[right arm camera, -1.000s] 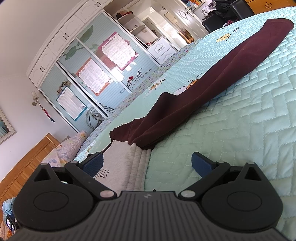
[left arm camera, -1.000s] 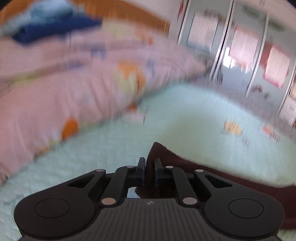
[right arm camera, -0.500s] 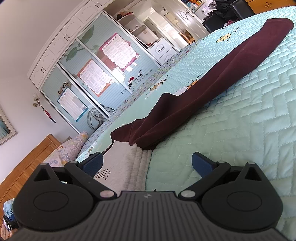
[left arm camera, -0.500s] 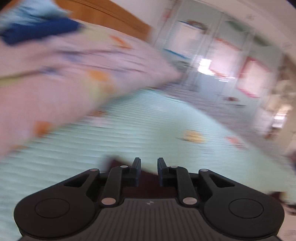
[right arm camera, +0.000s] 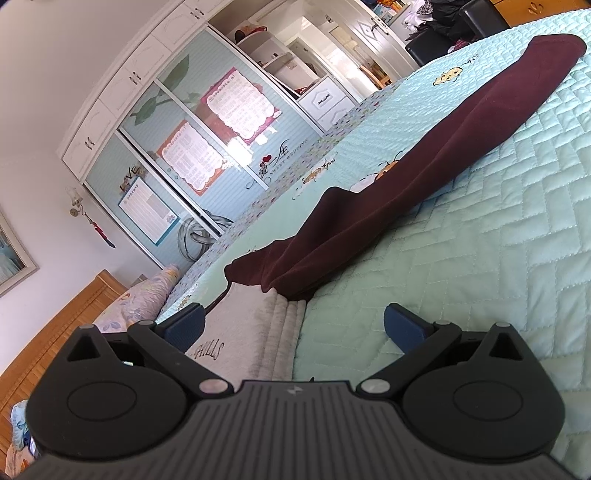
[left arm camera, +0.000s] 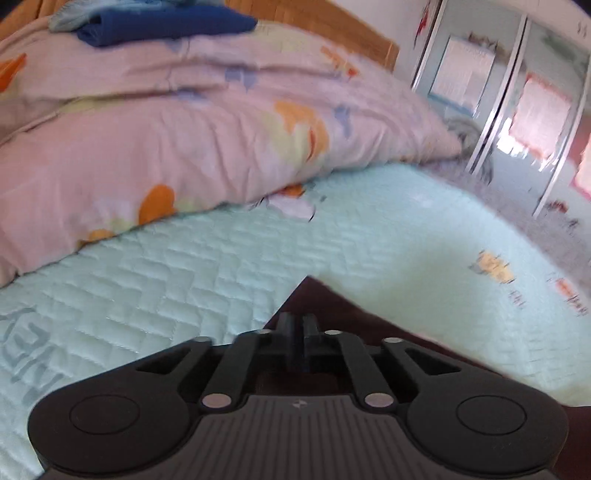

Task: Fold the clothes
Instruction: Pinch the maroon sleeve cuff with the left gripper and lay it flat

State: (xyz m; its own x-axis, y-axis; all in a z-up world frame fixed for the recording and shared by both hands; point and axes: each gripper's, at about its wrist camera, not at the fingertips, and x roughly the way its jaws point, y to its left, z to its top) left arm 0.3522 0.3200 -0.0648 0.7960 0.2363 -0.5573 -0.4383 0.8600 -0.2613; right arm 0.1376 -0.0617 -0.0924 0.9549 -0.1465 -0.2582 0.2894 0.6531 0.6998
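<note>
1. Left wrist view. Fingers of my left gripper (left arm camera: 297,325) are pressed together on a corner of the maroon garment (left arm camera: 354,325), which rises to a point just ahead of the fingertips and runs back under the tool to the right. Beyond it lie the mint quilted bedspread (left arm camera: 184,273), a pink floral duvet (left arm camera: 166,140) and, on top of that, a folded navy cloth (left arm camera: 159,24). I judge the step in hand to be carrying this corner across for a fold; the frame is blurred, so I cannot tell where the corner is headed.

2. Right wrist view. My right gripper (right arm camera: 293,321) has its blue-padded fingers spread wide and holds nothing. Between and just ahead of them lies a grey garment with lettering (right arm camera: 243,332), touching the near end of the maroon garment (right arm camera: 424,158). That piece stretches away across the bedspread (right arm camera: 498,229) as a long narrow band, apparently doubled lengthwise, smooth along its far part and bunched at the near end.

3. Next move, as I judge it: keep the left pinch firm, lay the corner down square, and use the free right gripper to steady or flatten the bunched end.
</note>
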